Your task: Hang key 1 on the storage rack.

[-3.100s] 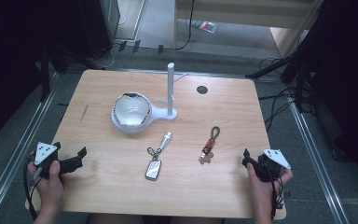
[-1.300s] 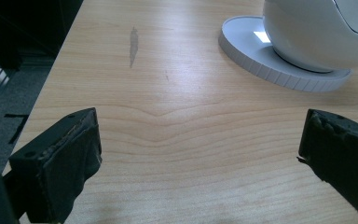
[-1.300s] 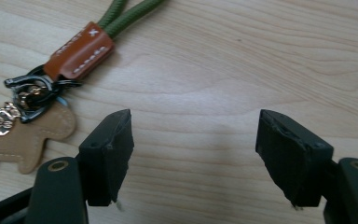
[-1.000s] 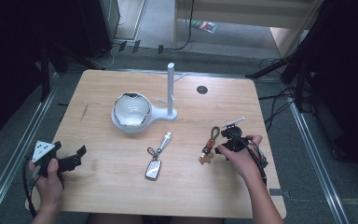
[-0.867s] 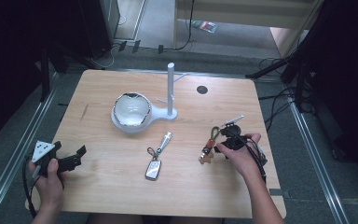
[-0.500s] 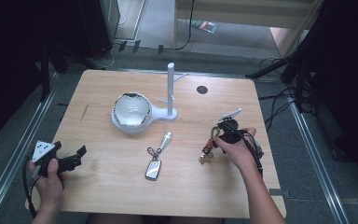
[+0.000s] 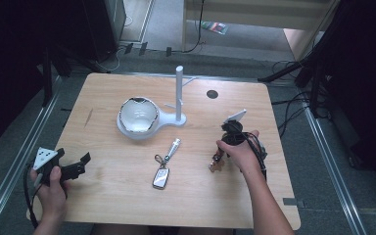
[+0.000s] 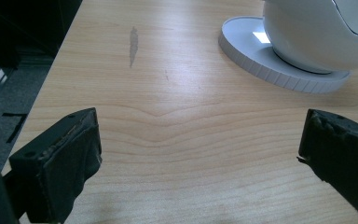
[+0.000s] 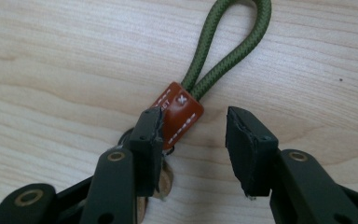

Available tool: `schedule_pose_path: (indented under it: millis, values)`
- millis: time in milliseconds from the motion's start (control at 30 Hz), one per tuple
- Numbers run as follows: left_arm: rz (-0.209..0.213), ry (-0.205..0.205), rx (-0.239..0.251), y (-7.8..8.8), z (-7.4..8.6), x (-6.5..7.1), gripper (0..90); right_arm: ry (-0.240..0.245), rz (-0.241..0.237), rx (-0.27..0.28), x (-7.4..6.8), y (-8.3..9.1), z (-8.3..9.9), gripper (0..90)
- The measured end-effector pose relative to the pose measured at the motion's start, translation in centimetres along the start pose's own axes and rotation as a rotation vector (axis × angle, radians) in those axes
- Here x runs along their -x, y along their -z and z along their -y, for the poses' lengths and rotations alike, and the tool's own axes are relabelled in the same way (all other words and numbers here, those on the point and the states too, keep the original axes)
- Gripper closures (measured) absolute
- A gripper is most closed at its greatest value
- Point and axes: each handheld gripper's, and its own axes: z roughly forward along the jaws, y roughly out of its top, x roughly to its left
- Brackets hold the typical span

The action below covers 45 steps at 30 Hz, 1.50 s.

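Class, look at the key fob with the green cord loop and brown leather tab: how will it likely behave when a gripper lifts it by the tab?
The key fob is probably light, being small beside the right gripper. Its braided cord loop looks soft, so it will likely droop. The metal ring under the tab may swing.

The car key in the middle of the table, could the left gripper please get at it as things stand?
Probably yes: bare table lies between the left gripper and the car key, and its jaws stand open.
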Motion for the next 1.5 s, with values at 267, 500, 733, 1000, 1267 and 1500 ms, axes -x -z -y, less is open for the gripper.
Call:
schedule_pose_path:
  millis: [267, 500, 733, 1000, 1267, 1500]
  values:
    - [-0.008, 0.006, 0.000, -0.1, 0.0, 0.0, 0.0, -0.056, -0.019, -0.032, -0.4, -0.3, -0.6, 57.5]
    - [-0.007, 0.005, -0.001, -0.1, 0.0, 0.0, 0.0, -0.108, -0.053, -0.078, -0.8, -0.9, -1.1, 58.0]
    - [-0.008, 0.006, 0.000, -0.1, 0.0, 0.0, 0.0, -0.094, -0.068, -0.095, -1.3, -1.3, -1.0, 72.0]
    - [-0.008, 0.014, 0.001, 0.0, 0.0, 0.0, 0.0, -0.072, -0.070, -0.084, -1.5, -1.3, -0.9, 76.5]
    - [-0.011, 0.005, -0.002, 0.0, 0.0, 0.0, 0.0, -0.042, -0.088, 0.030, -1.2, -0.4, 0.3, 79.6]
    - [-0.012, 0.004, 0.001, -0.1, 0.0, 0.1, 0.0, 0.002, -0.097, 0.215, -1.7, 2.2, 1.2, 80.8]
